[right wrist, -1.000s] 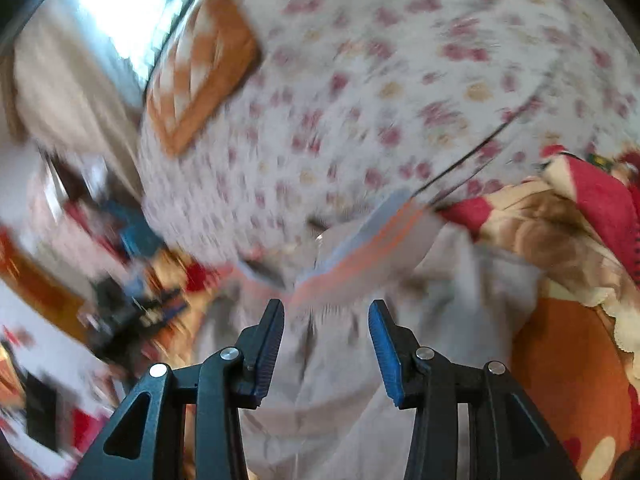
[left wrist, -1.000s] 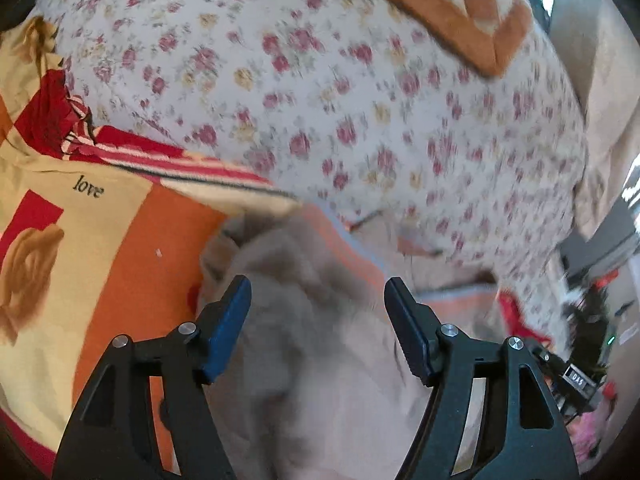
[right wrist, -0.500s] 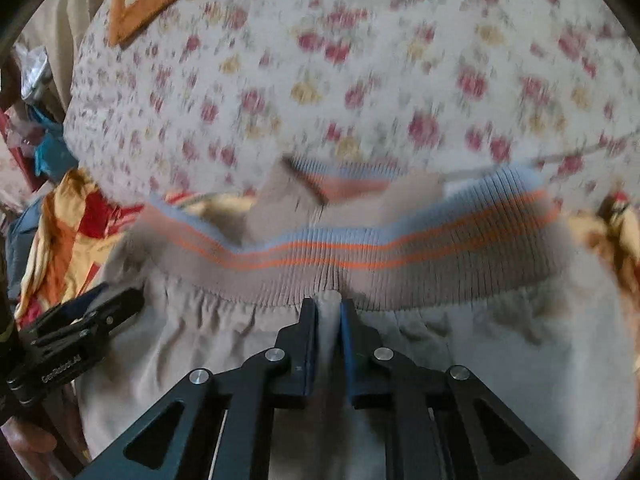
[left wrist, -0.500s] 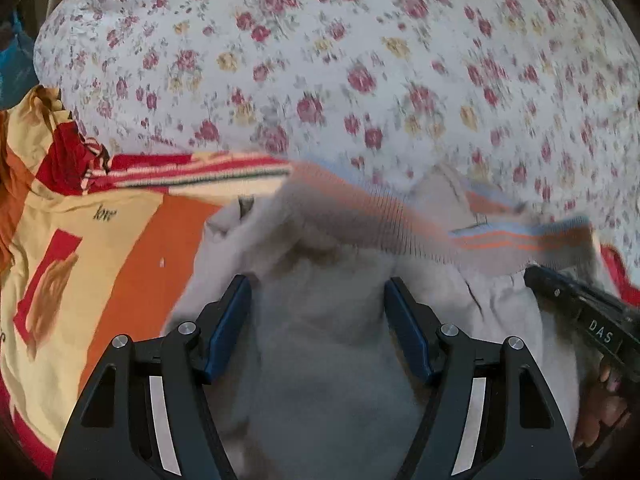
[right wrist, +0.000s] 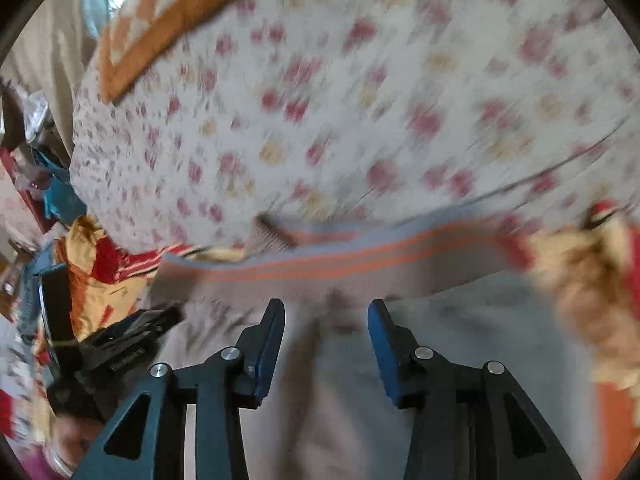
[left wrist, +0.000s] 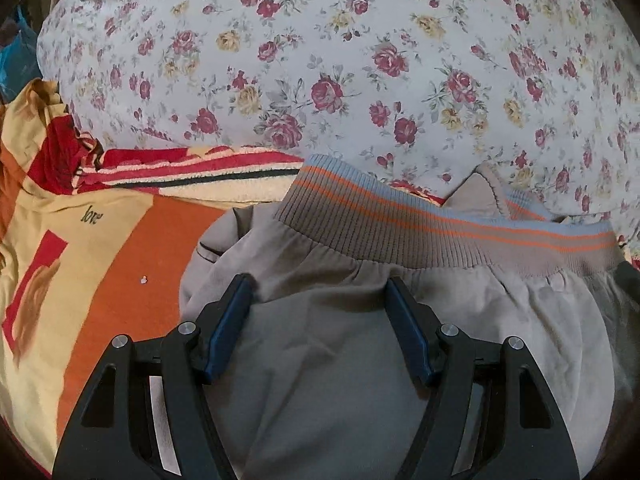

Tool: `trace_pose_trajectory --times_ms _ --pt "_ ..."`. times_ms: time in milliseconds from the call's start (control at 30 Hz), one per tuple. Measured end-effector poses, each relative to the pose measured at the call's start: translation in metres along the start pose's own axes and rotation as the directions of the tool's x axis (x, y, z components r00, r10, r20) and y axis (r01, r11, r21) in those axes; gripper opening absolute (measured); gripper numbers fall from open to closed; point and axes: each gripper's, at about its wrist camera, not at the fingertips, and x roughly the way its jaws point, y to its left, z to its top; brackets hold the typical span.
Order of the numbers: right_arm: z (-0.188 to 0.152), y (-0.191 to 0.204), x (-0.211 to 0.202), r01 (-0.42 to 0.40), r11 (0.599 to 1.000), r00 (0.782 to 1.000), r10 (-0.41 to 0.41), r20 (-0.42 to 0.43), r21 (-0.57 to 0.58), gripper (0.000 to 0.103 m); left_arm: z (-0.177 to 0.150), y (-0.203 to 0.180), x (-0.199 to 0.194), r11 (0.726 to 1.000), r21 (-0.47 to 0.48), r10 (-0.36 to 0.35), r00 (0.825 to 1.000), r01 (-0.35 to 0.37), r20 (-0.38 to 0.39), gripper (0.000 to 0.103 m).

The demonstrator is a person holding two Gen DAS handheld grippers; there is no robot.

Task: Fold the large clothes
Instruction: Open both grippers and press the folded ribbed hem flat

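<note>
A beige cloth jacket with a ribbed brown hem striped in orange and pale blue (left wrist: 400, 320) lies on the bed, its hem band (left wrist: 440, 232) running across the far side against the white rose-printed bedsheet (left wrist: 360, 60), with the orange, cream and red printed blanket (left wrist: 100, 240) under its left part. The left gripper (left wrist: 318, 292) hangs over the jacket body just short of the hem, its blue-padded jaws spread wide with cloth below them but nothing pinched. The right gripper (right wrist: 326, 320) is nearer the middle of the same hem; its jaws have just been opening and now stand apart, with a raised ridge of beige cloth between them that the pads do not press. That view is blurred, so finer detail is unclear. The step in hand looks like taking hold along the hem to begin a fold. To do it well, each gripper should come down onto the ribbed band itself rather than the loose body cloth, catch both layers, and sit well apart from the other so the hem lifts straight. The small flap (left wrist: 476, 196) poking up behind the band could get trapped; it is best smoothed flat first.
</note>
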Motion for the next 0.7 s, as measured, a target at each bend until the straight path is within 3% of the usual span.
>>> trace_pose_trajectory --times_ms 100,167,267,500,700 --pt "-0.003 -0.030 0.003 0.107 0.994 0.994 -0.106 -0.013 0.026 0.041 0.001 0.000 0.001 1.000 -0.005 -0.014 1.000 0.014 0.001 0.070" --pt "-0.013 -0.060 0.014 0.133 0.987 0.990 -0.128 -0.061 0.091 0.038 0.001 -0.002 0.003 1.000 0.004 -0.026 1.000 0.026 0.009 0.071" --pt "-0.018 -0.075 0.020 0.119 0.984 0.993 -0.115 -0.036 0.130 0.037 0.001 -0.004 0.009 0.999 0.013 -0.032 0.999 0.032 0.001 0.075" --pt "-0.014 -0.060 0.010 0.162 0.981 0.986 -0.156 -0.061 0.106 0.038 -0.004 0.000 0.005 0.998 0.012 -0.055 0.998 0.055 0.002 0.075" --pt "-0.025 -0.019 -0.042 0.088 0.996 0.996 -0.087 -0.033 0.029 0.042 -0.012 0.009 -0.025 0.997 0.024 -0.067 0.997 0.067 0.037 0.075"
